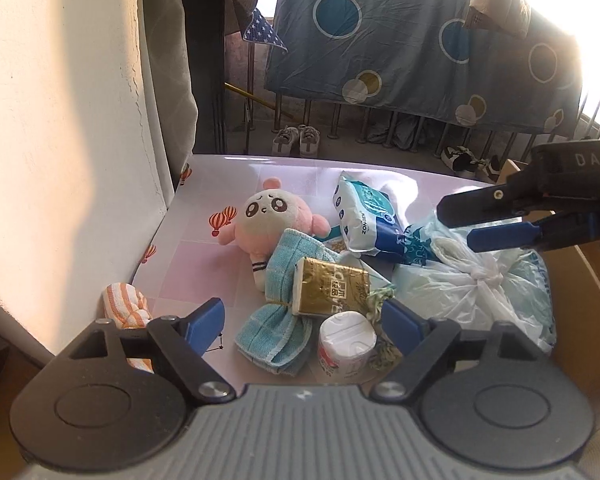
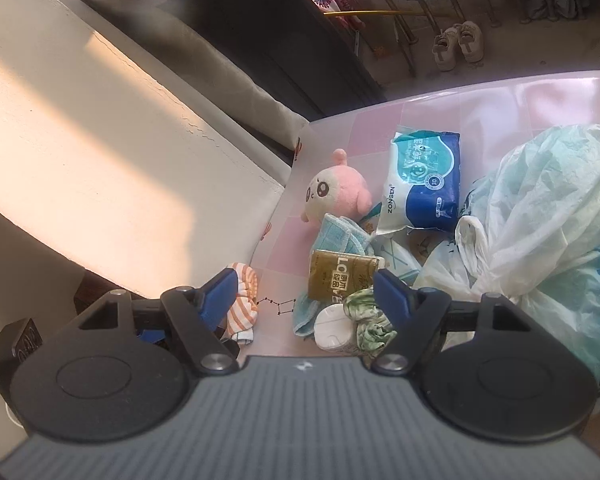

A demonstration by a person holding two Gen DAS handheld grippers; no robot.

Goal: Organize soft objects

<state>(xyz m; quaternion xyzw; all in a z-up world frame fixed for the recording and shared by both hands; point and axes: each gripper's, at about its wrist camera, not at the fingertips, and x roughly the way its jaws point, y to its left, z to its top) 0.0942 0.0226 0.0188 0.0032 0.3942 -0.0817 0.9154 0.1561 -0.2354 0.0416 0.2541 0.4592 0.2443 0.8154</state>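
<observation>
From the left wrist, the left gripper [image 1: 302,322] is hanging released above the blue towel [image 1: 278,326], which is lying limp under a gold tissue pack [image 1: 332,290] on the table [image 1: 204,272]. From the right wrist, the right gripper [image 2: 304,300] is also gaping empty; the towel [image 2: 342,236] is looking light and floppy, best pinched at a bunched fold.

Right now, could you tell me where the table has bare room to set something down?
The table is bare along its far edge behind the plush toy and wipes pack, and on the left between the toy and the striped cloth. The middle is crowded: blue towel, gold pack, paper roll. Plastic bags fill the right.
</observation>
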